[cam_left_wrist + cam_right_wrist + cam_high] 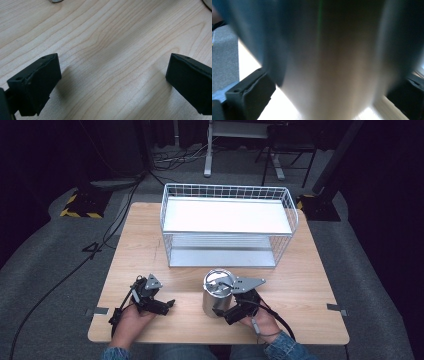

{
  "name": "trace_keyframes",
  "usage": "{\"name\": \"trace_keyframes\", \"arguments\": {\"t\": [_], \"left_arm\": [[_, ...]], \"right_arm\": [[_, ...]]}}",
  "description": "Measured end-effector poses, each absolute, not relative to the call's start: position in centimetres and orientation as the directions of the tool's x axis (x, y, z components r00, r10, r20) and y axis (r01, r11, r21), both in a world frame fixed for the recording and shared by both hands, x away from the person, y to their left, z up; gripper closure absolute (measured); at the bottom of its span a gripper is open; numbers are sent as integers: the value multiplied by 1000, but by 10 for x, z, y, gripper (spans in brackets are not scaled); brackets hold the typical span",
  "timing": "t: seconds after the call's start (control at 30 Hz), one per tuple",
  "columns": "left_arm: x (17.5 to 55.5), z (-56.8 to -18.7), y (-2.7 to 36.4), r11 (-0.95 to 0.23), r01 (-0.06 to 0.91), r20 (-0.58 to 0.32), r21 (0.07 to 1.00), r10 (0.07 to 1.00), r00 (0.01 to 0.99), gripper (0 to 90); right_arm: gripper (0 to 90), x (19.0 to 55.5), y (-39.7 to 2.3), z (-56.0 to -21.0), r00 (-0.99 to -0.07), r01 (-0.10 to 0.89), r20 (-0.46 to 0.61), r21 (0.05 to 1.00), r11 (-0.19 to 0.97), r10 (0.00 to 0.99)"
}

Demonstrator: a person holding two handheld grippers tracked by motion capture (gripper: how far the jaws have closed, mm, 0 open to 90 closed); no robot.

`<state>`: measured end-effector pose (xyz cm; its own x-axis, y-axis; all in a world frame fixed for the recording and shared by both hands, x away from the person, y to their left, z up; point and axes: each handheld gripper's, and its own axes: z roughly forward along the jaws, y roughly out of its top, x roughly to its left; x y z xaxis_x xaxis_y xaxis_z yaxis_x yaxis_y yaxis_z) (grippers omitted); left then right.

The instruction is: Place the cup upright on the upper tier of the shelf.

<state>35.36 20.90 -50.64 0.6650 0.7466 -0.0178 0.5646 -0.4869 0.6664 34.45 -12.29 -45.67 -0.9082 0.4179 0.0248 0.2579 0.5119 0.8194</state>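
Steel can (217, 294) upright on table (300, 285), in front of wire rack (227, 222). Right gripper (226, 311) straddling its lower wall, jaws apart, unclamped. Left gripper (162, 306) spread, empty. Probably rigid, smooth, slippery; best squeezed mid-wall.

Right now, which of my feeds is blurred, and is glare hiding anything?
Right gripper view: the shiny cylindrical metal canister sits so close it is a soft blur. Left gripper view: sharp wood grain on the pale wooden table. High view: the white wire rack's shelf glares white.
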Motion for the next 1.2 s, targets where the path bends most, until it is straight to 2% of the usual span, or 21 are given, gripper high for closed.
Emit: {"name": "trace_keyframes", "arguments": {"t": [0.27, 0.9, 1.2], "left_arm": [[354, -506, 209, -487, 564, -17, 667, 746, 665, 5], [354, -506, 209, -484, 567, -21, 667, 748, 664, 5], [354, -506, 209, -490, 565, -18, 664, 745, 667, 5]], "right_arm": [[25, 348, -120, -462, -907, 241, 35, 859, 451, 419], [36, 347, -119, -456, -900, 239, 7, 845, 479, 436], [37, 349, -122, -440, -901, 234, -5, 836, 496, 433]]}}
